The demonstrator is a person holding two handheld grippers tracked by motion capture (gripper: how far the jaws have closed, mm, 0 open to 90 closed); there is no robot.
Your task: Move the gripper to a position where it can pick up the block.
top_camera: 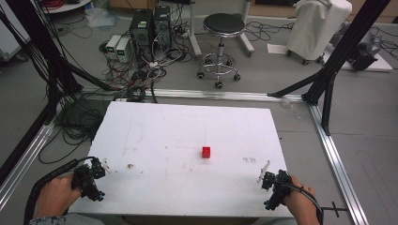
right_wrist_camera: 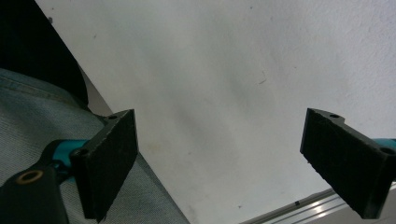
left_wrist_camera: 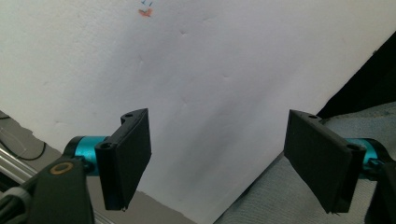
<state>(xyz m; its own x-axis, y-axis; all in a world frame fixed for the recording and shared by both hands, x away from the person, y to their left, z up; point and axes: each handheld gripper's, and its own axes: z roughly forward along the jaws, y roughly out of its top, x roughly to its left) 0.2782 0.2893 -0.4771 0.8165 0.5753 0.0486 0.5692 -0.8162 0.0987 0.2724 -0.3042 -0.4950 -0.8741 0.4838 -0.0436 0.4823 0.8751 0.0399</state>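
A small red cube (top_camera: 206, 152) sits on the white table (top_camera: 155, 136), a little right of its middle. My left gripper (top_camera: 92, 180) rests at the table's near left corner, held in a hand, well away from the cube. My right gripper (top_camera: 274, 184) is at the near right corner, also held in a hand. In the left gripper view my left gripper (left_wrist_camera: 218, 163) stands open with only bare white tabletop (left_wrist_camera: 196, 84) between the jaws. In the right gripper view my right gripper (right_wrist_camera: 224, 163) is open too, over white tabletop (right_wrist_camera: 224, 84).
A small brownish speck (top_camera: 130, 165) and faint marks (top_camera: 250, 160) lie on the table. Beyond the far edge are a black stool (top_camera: 221, 44), computer boxes (top_camera: 149, 29), tangled cables (top_camera: 136, 77) and black frame posts (top_camera: 338, 51). Grey-blue fabric (right_wrist_camera: 42, 112) shows at the near edge.
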